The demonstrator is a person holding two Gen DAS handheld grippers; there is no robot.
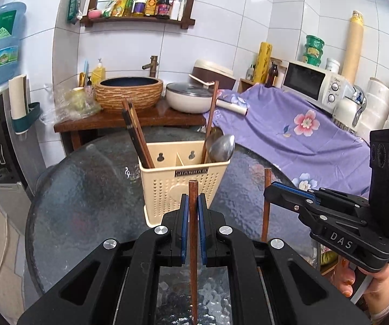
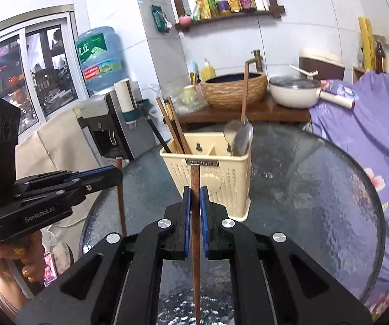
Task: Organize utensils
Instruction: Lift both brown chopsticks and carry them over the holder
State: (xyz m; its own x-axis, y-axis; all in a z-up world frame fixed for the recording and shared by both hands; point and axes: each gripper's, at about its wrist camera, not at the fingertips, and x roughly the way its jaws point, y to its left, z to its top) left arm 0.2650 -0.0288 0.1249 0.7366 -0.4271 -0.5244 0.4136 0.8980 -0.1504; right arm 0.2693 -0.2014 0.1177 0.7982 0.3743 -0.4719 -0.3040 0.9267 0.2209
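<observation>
Counter: round glass top before you, bare but for the holder

Holder: cream, slotted, straight ahead of both claws; chopsticks lean in its left section, spoons in its right

Left claw: clamped tight on one brown chopstick, long axis upright, top end just short of the holder's front

Right claw: likewise clamped on a second chopstick, upright, about equally near; carry both forward and over the left section
</observation>
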